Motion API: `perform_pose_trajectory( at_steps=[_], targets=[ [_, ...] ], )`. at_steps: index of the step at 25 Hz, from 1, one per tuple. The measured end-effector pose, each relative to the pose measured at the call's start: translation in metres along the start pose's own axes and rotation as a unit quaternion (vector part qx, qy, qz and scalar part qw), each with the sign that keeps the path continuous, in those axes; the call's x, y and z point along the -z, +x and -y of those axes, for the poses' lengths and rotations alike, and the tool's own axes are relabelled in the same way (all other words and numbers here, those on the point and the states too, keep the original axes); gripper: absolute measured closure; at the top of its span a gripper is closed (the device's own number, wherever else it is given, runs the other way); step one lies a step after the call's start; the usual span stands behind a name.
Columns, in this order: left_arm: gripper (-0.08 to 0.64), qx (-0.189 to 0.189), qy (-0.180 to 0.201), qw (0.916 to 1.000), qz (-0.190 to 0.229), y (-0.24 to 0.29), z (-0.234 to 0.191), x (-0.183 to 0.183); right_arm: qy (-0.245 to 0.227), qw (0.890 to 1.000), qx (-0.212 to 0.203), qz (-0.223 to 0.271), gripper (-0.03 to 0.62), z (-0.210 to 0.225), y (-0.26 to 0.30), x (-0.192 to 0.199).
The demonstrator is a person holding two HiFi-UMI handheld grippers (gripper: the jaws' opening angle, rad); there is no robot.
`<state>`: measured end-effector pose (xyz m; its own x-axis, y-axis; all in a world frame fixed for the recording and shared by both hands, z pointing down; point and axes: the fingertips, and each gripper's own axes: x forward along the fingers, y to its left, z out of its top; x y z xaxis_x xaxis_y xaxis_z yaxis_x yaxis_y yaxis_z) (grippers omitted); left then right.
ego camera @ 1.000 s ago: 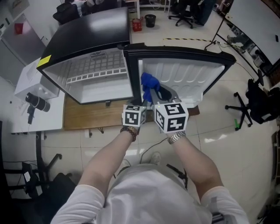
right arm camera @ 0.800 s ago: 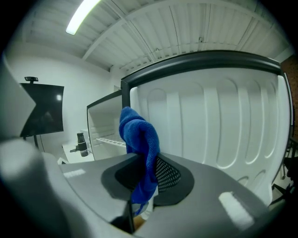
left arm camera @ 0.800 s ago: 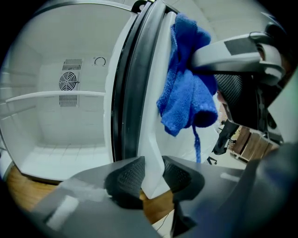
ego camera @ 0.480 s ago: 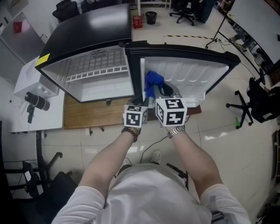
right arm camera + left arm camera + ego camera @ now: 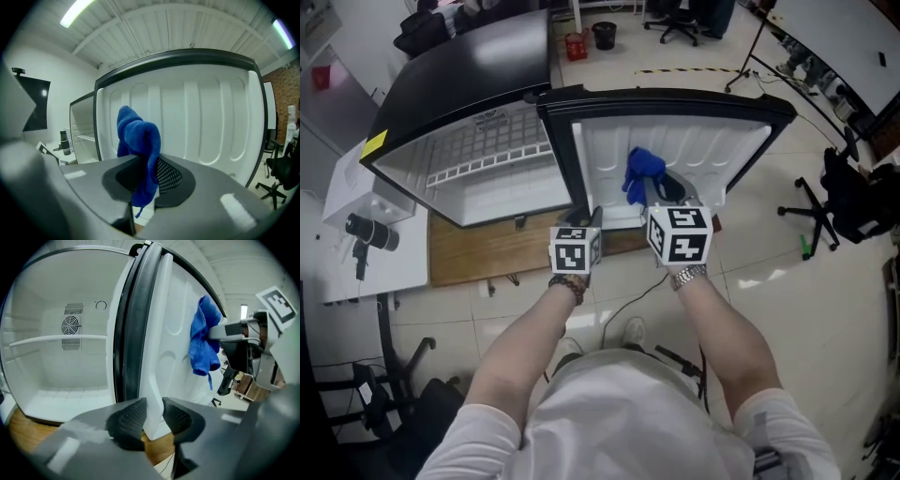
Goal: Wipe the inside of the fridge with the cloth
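Note:
The small black fridge (image 5: pixel 478 56) stands open, with its white inside (image 5: pixel 61 357) and a wire shelf (image 5: pixel 56 339) in view. Its door (image 5: pixel 694 155) is swung out to the right. My left gripper (image 5: pixel 592 217) is shut on the door's white edge (image 5: pixel 157 333), which sits pinched between both pads (image 5: pixel 136 416); its jaws have just closed a little tighter. My right gripper (image 5: pixel 661 192) is shut on the blue cloth (image 5: pixel 643 173), held up close in front of the door's ribbed inner lining (image 5: pixel 201 117). The cloth (image 5: pixel 140 140) bunches above the jaws and hangs down between them.
The fridge rests on a wooden board (image 5: pixel 478 253) over a tiled floor. A white table (image 5: pixel 347 187) with a black device (image 5: pixel 366 230) stands at the left. Office chairs (image 5: pixel 844 202) stand at the right. A cable (image 5: pixel 623 305) runs across the floor near the person's feet.
My right gripper has carried the blue cloth to the right and farther along the door's inner lining. The left gripper has kept its hold on the door's edge.

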<state>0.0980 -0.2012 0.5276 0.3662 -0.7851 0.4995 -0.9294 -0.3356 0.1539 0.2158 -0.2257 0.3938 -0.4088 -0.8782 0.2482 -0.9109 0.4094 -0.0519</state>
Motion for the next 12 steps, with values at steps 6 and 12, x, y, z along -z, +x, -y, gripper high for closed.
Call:
perform_pose_trajectory(
  at_steps=[6,12],
  targets=[
    [0.448,-0.004,0.006,1.0,0.003,-0.003,0.001,-0.003,0.0,0.999,0.036,0.001,0.535,0.039,-0.017,0.003],
    [0.449,-0.01,0.011,0.9999,0.0,-0.003,-0.001,-0.002,0.008,0.996,0.087,0.003,0.535,0.092,-0.037,0.003]
  ],
)
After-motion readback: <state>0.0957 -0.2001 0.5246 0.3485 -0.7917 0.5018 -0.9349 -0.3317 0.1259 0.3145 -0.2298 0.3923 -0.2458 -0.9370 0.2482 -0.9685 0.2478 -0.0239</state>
